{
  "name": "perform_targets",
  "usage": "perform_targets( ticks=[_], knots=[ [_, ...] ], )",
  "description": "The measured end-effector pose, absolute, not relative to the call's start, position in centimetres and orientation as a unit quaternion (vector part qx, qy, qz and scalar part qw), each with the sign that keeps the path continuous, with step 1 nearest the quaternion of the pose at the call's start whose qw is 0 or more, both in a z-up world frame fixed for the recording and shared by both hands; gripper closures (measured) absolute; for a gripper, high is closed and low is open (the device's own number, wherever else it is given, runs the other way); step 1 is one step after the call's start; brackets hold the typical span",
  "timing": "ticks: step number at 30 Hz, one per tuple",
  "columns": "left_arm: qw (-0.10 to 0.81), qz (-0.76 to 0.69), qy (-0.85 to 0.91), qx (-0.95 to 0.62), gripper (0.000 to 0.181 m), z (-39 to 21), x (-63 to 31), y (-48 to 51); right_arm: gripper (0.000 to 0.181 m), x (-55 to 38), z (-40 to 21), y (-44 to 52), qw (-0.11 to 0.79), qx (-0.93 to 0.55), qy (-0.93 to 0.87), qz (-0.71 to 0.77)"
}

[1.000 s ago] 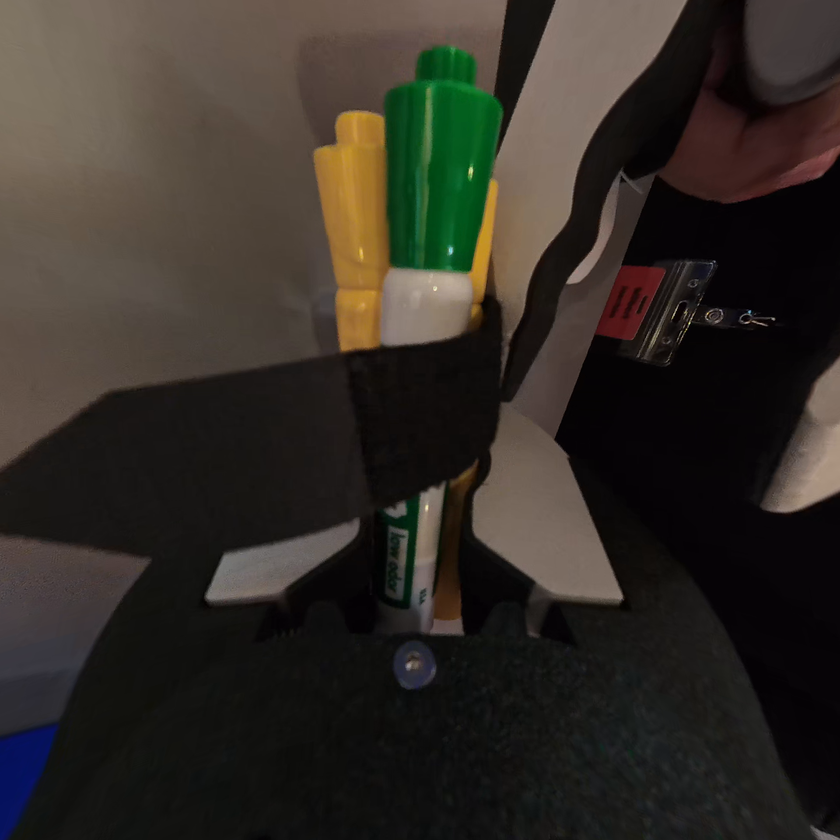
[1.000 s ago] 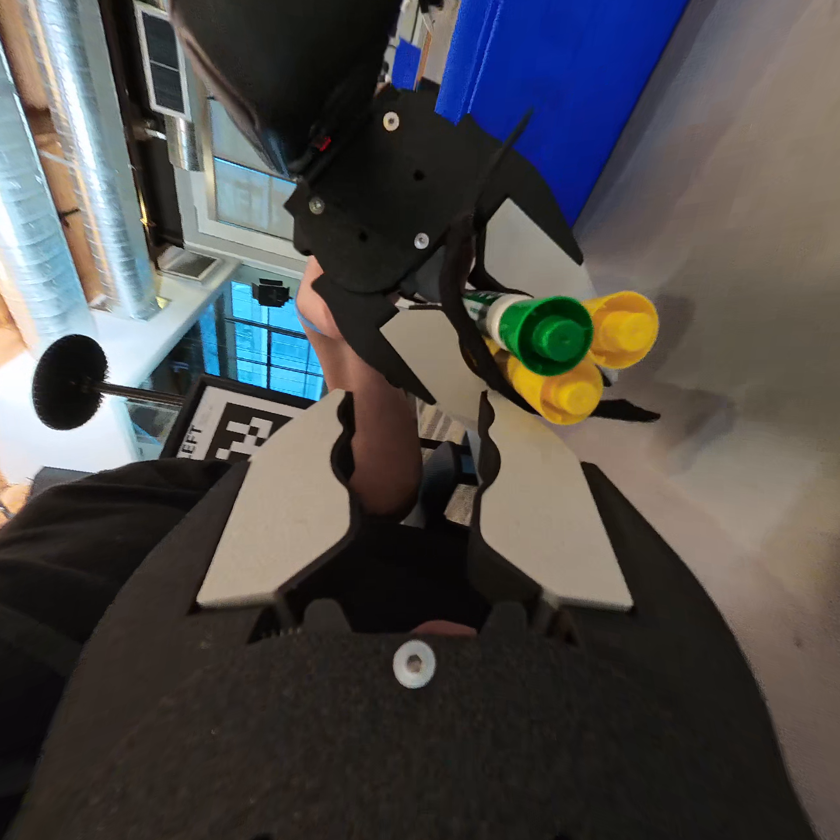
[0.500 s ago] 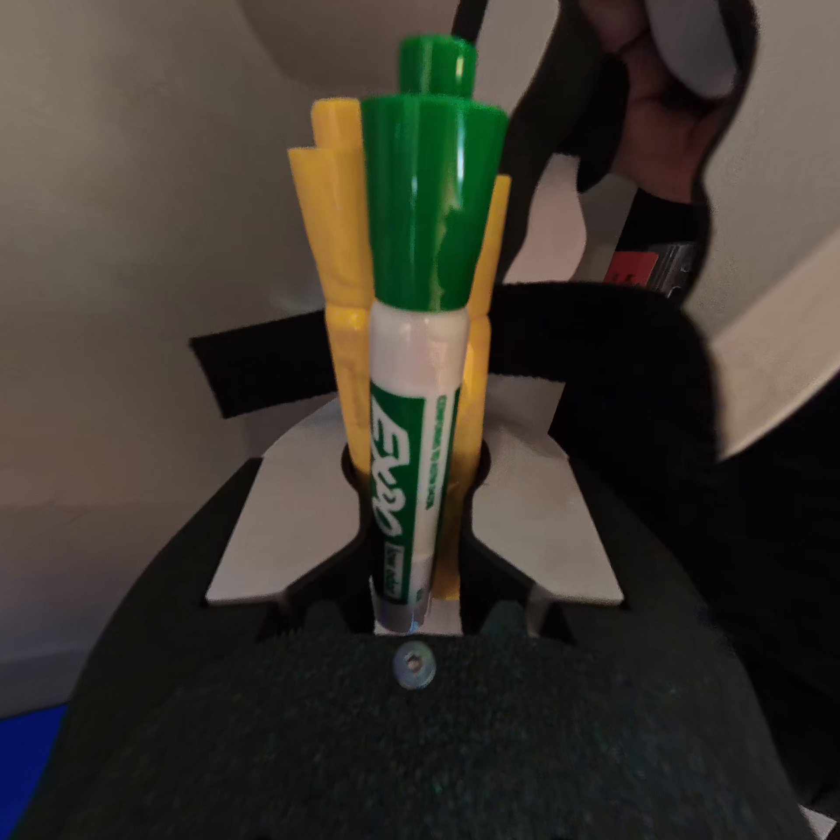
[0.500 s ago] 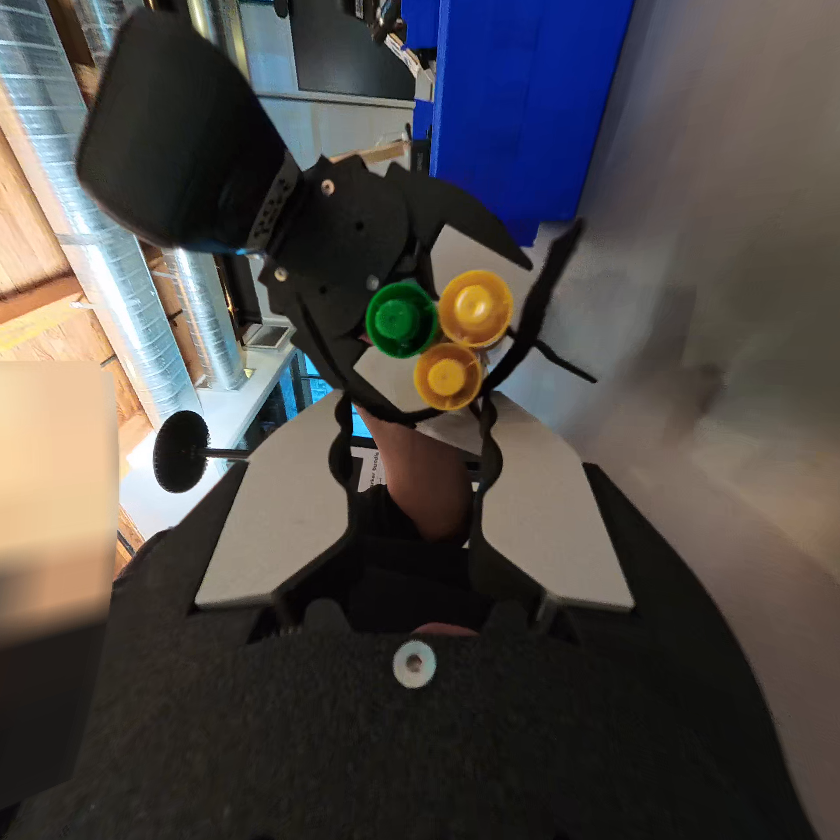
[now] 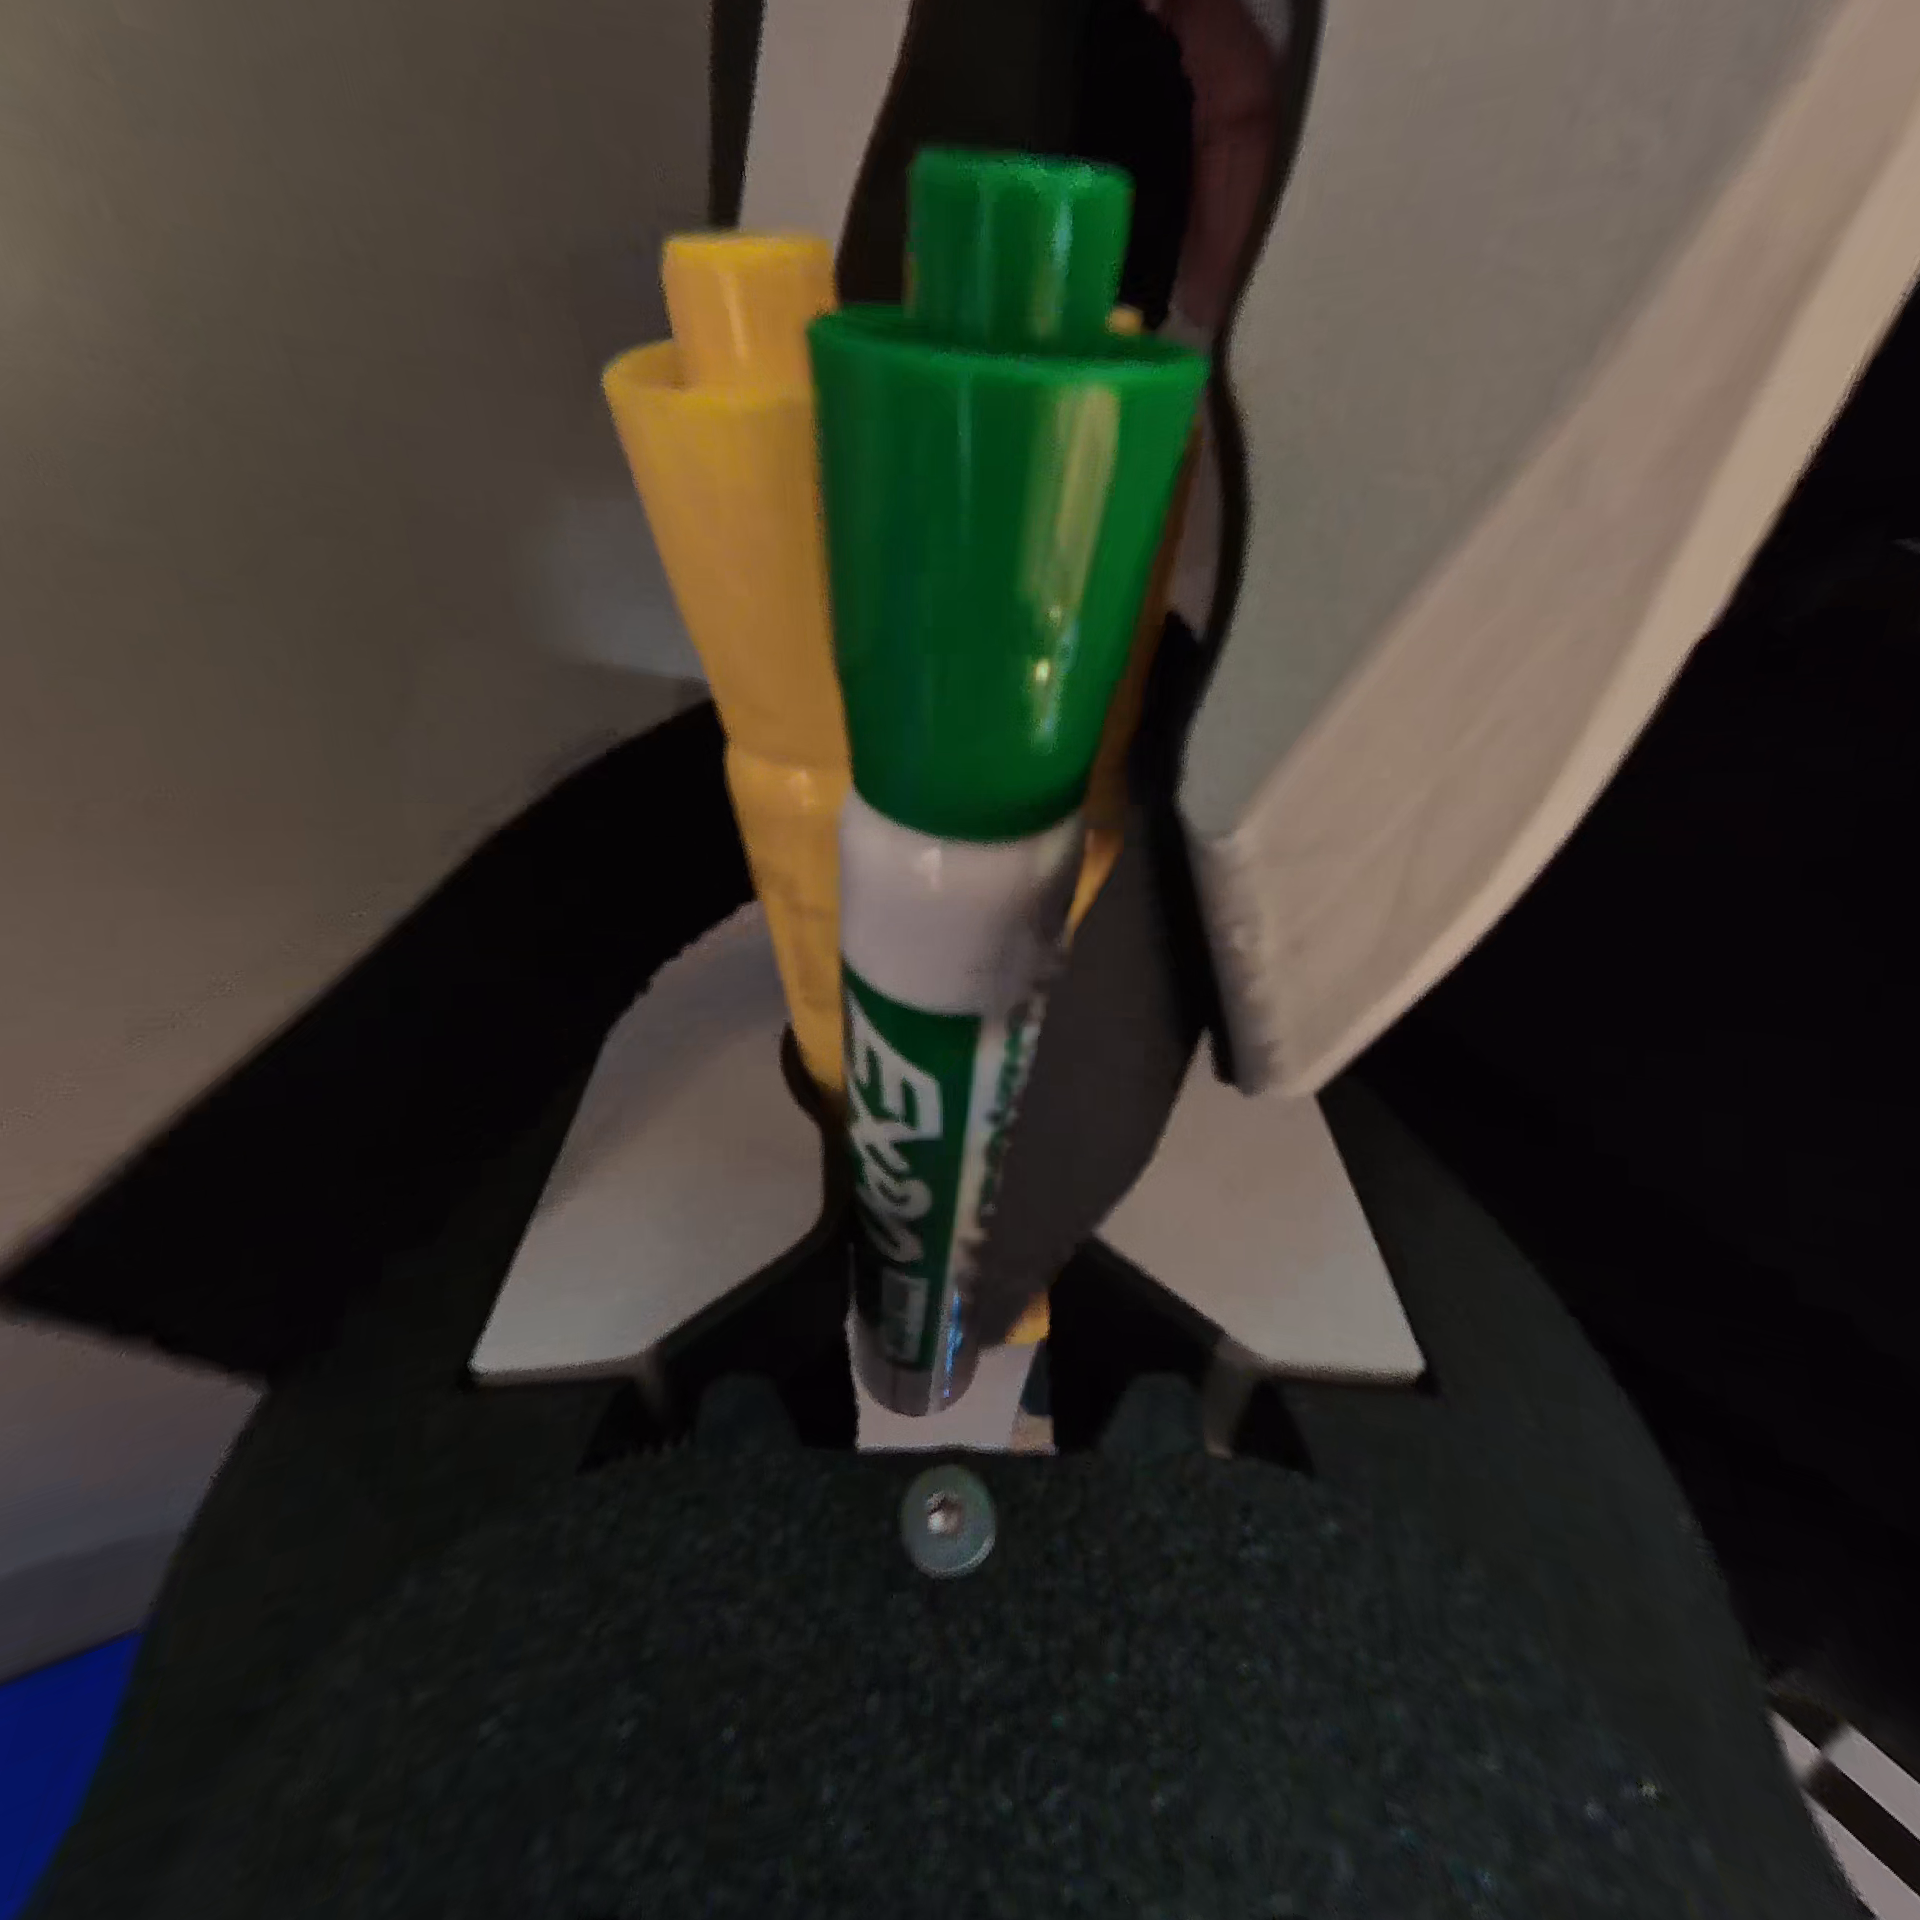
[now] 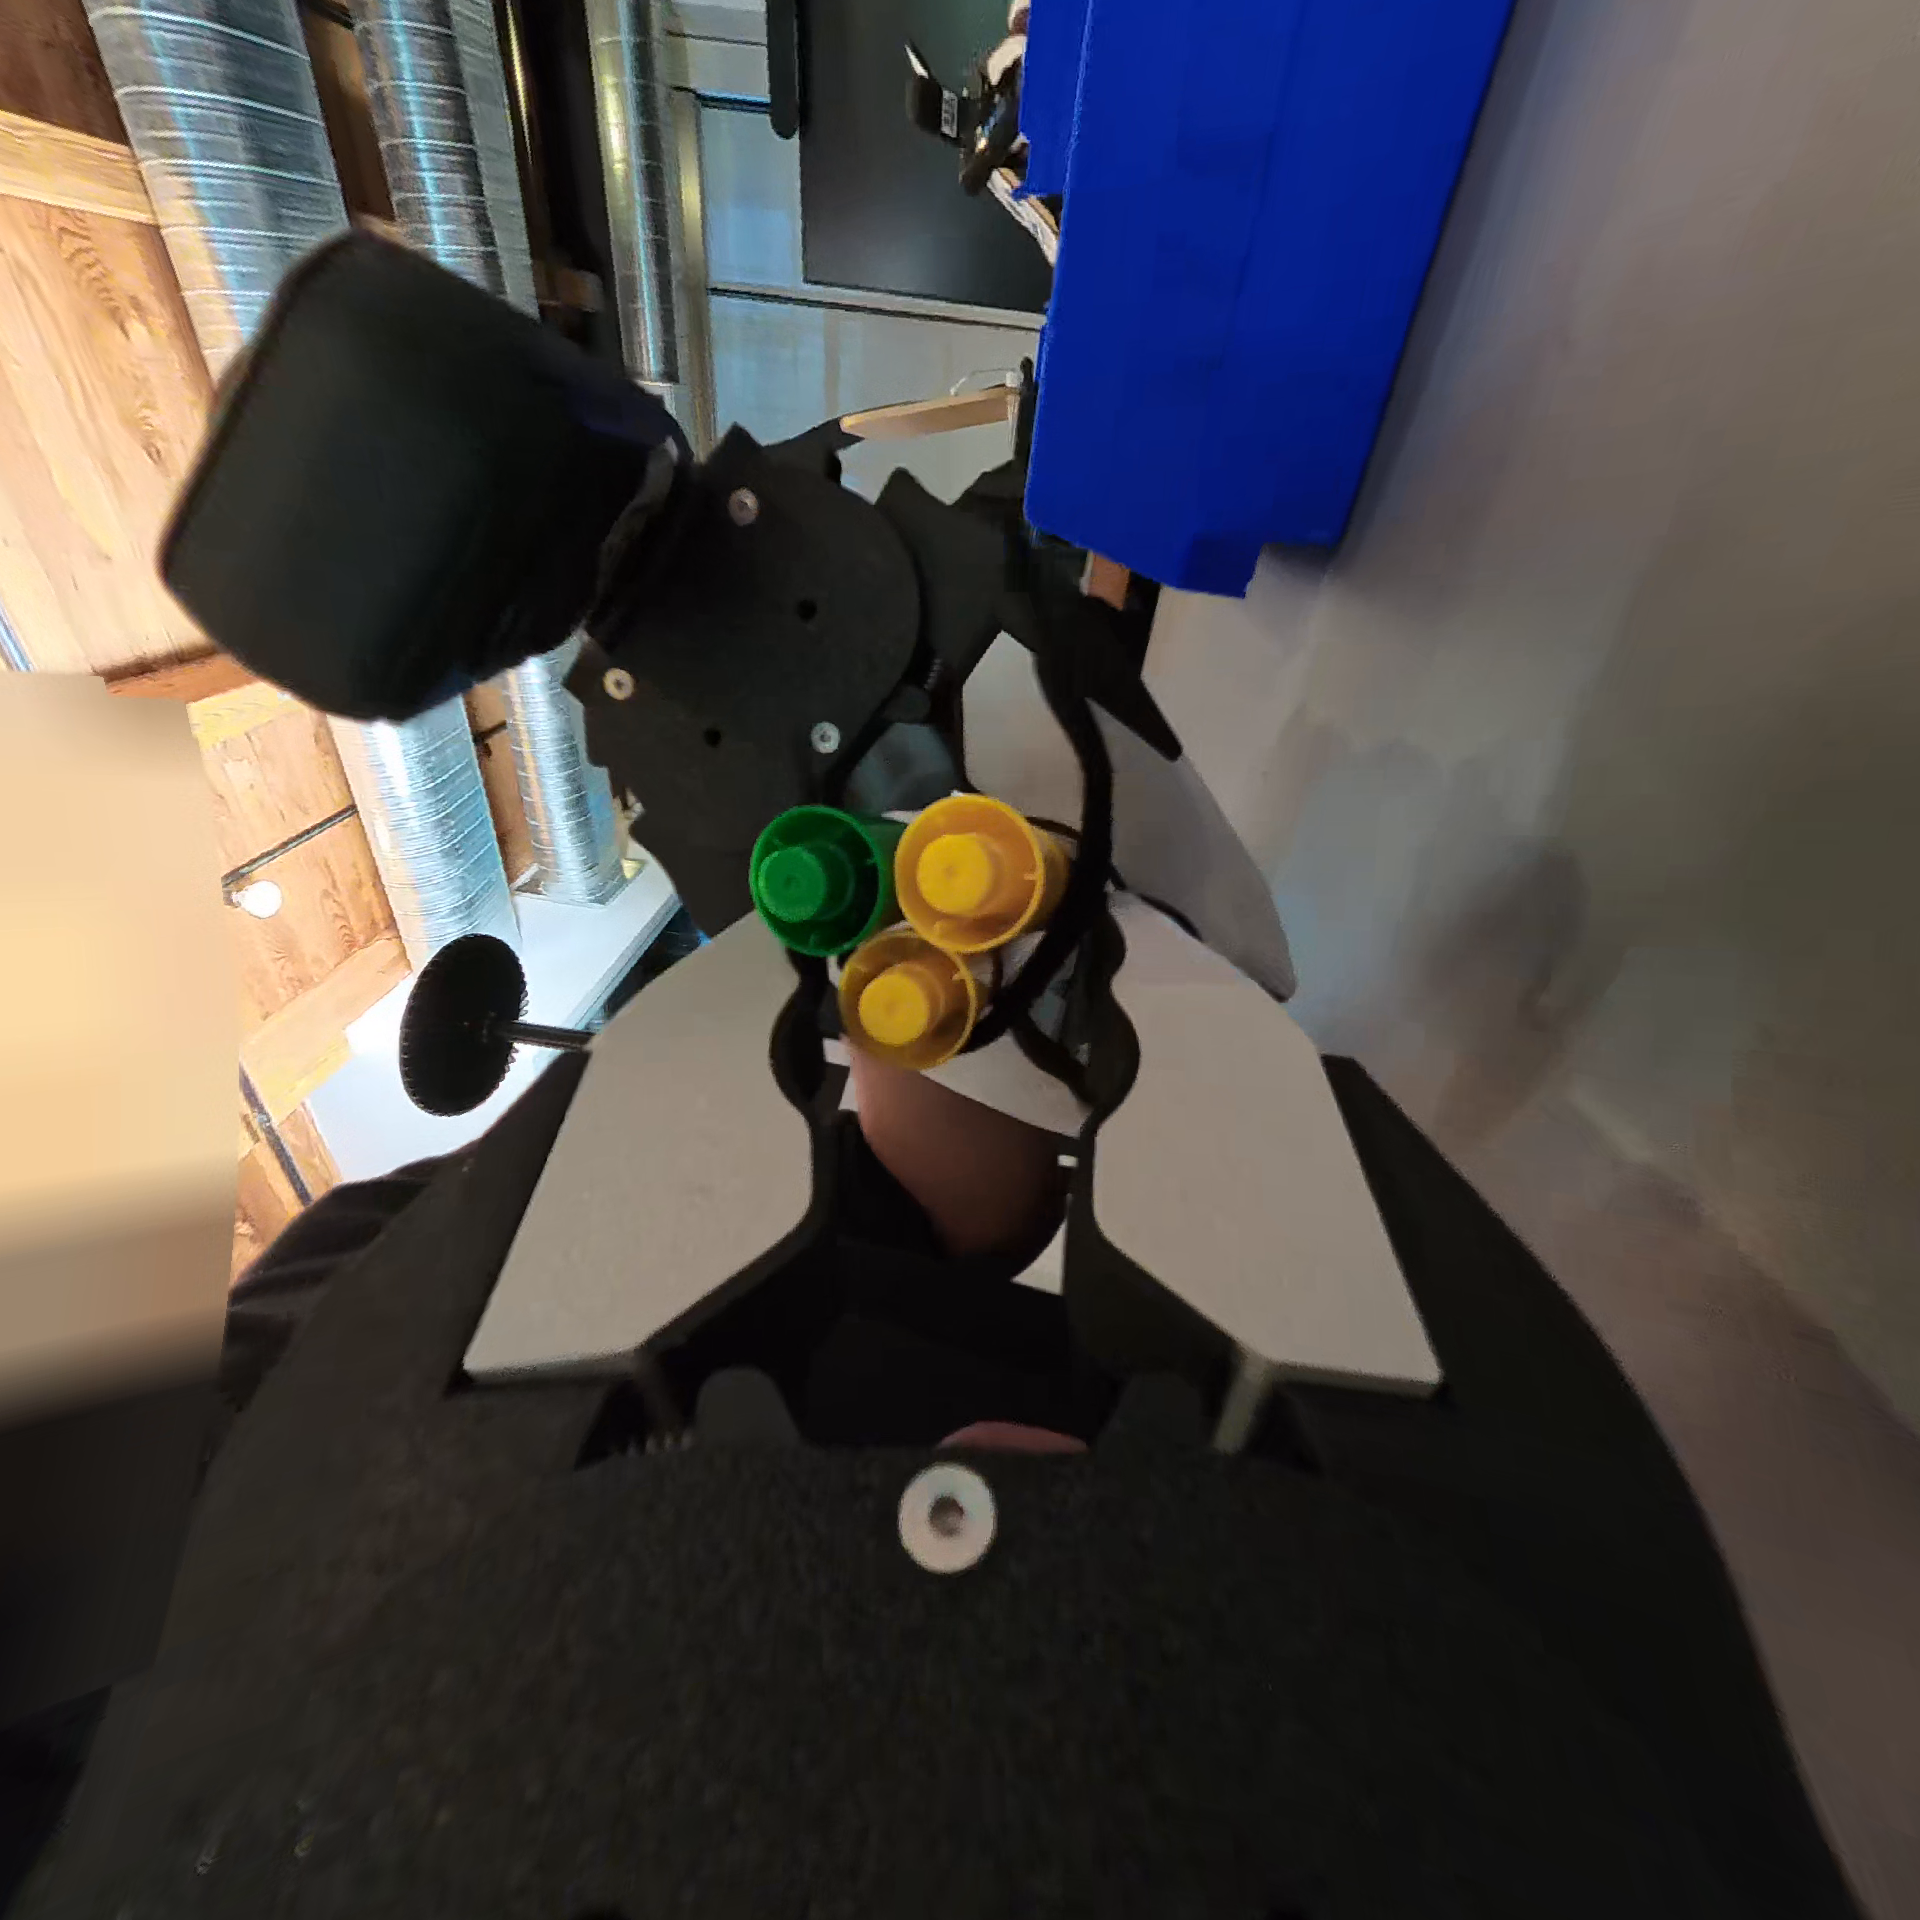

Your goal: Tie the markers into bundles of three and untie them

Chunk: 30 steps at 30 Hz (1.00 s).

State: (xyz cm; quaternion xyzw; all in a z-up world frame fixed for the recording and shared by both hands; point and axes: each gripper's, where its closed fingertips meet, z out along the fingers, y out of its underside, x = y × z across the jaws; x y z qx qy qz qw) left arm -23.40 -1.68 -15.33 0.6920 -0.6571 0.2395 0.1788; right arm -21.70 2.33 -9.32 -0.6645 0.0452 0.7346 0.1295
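Green-capped marker point(image 5: 997, 582), two yellow markers point(image 6: 940, 925) (caps ridged), black strap point(image 5: 1091, 1091), blue panel point(image 6: 1247, 281)

Three markers in all: one green marker point(image 6: 816, 881) and two yellow ones, the upper yellow marker point(image 6: 968, 873) right of the green cap and the lower yellow marker point(image 6: 906, 1000) beneath them at frame centre. One black strap point(image 6: 1081, 914) curves along their right side. Two grippers show.
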Motion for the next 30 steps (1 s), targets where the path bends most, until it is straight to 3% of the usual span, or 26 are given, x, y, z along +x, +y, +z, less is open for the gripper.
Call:
perform_targets(
  ticks=[12, 16, 20, 30],
  knots=[
    [0.242, 0.185, -0.656, 0.690, 0.140, -14.3, -24.5, -1.9, 0.139, -21.2, -9.3, 2.6, 0.253, -0.626, 0.013, 0.737],
    [0.255, 0.187, -0.666, 0.676, 0.139, -14.0, -24.1, -2.6, 0.127, -20.2, -9.2, 3.3, 0.284, -0.624, 0.026, 0.728],
    [0.256, 0.183, -0.671, 0.672, 0.140, -14.0, -23.5, -2.9, 0.145, -19.6, -8.6, 3.3, 0.307, -0.613, 0.010, 0.728],
    [0.272, 0.184, -0.679, 0.657, 0.140, -14.3, -23.7, -3.8, 0.152, -19.2, -9.1, 2.0, 0.306, -0.616, -0.019, 0.726]
  ],
)
